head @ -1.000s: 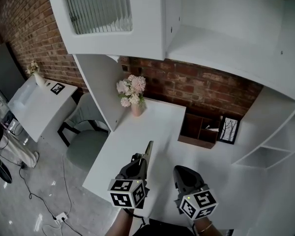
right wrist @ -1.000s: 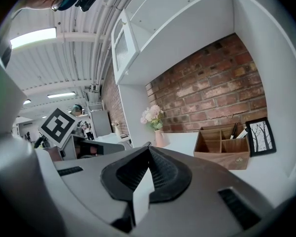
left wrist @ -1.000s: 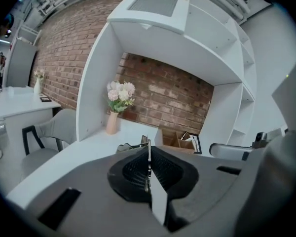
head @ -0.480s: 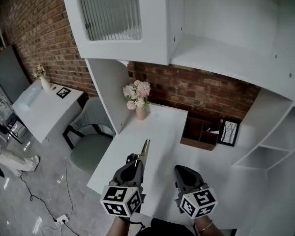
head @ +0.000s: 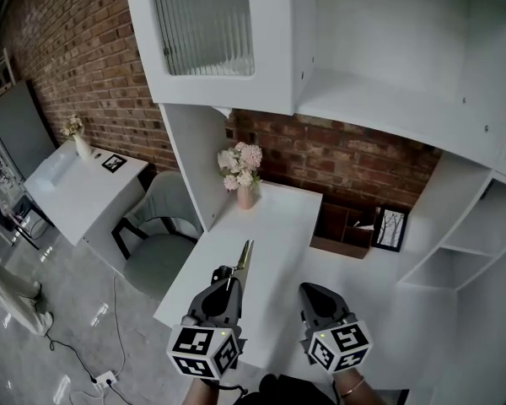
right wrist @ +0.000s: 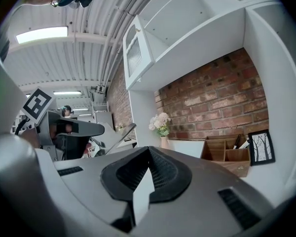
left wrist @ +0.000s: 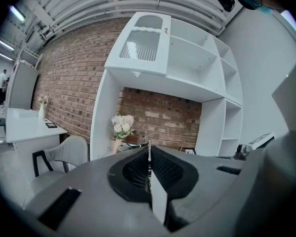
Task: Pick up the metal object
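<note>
left gripper [head: 228,278] clamps the metal object [head: 245,256]; right gripper [head: 309,292] closed, empty

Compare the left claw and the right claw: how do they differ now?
The left claw is shut on a thin flat metal strip that juts forward; the right claw is shut on nothing. The left claw hangs nearer the white desk's left edge, the right claw over its middle. Both point toward the brick wall.
</note>
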